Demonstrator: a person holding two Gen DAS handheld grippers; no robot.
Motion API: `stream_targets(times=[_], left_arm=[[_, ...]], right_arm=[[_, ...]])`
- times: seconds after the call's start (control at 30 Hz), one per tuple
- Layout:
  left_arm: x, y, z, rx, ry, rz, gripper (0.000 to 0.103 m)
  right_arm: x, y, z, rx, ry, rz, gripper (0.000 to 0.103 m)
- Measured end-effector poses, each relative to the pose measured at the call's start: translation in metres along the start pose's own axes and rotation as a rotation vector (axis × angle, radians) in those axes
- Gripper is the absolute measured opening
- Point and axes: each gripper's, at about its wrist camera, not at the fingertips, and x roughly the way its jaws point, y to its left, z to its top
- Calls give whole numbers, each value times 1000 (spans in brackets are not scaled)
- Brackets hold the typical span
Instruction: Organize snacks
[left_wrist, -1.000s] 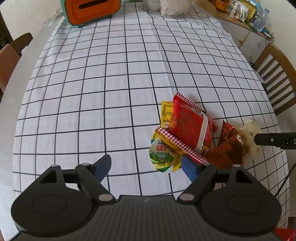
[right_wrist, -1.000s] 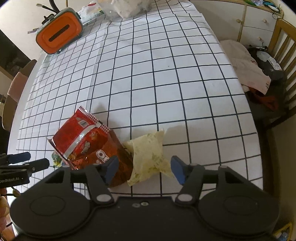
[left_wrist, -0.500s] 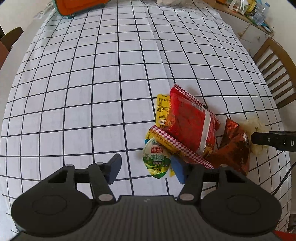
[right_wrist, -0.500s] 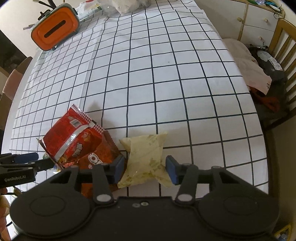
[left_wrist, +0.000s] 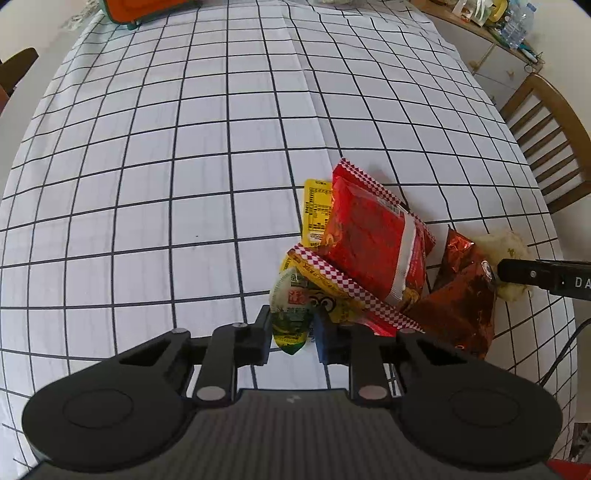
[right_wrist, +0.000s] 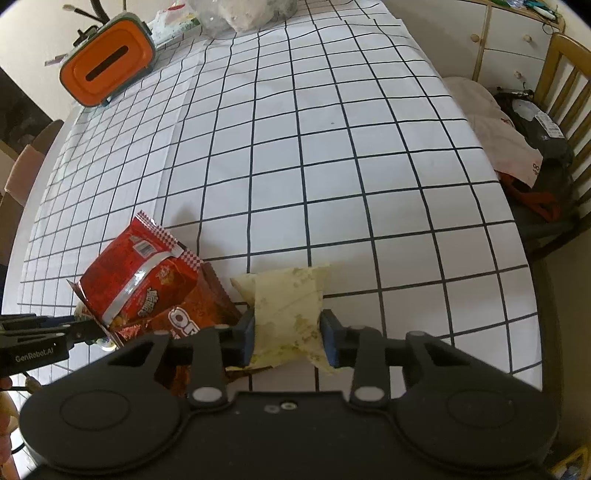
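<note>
Mostly bare tablecloth (left_wrist: 184, 166) beyond snacks (left_wrist: 373, 240).

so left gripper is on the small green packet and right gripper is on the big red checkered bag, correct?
Half right. The left gripper is closing on the small green packet. But the right wrist view shows the right gripper closing on the pale cream packet, not the red checkered bag, which lies beside it.

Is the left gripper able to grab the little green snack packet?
Probably yes. The left gripper already has the green snack packet between its closing jaws. Nothing blocks it, though the packet's top tucks under the red checkered bag.
</note>
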Motion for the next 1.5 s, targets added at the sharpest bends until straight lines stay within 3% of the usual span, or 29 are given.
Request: stream_targets(times=[0.47,0.53,1.07,1.17,1.27,1.33,1.5], left_arm=[[-21,29,-15,-79,-40,12,11],[-25,31,-18,-86,-54,11,6],[-42,41,-26,-128,-52,17,7],[-40,41,-27,-156,-41,12,14],[-37,36,-26,-163,-34,34,32],[-33,35,-24,-185,-27,41,51],[-18,32,-20,-209,2,73,55]], right_arm=[[-30,-7,-24,15,-28,52,31],[-36,-6,-29,10,-33,61,31],[-96,1,-57,-14,-77,202,31],[-101,0,-59,-12,-86,206,31],[-104,0,-60,-9,-93,204,31],[-104,-1,-62,-8,-95,201,31],[-103,-3,-65,0,-97,187,31]])
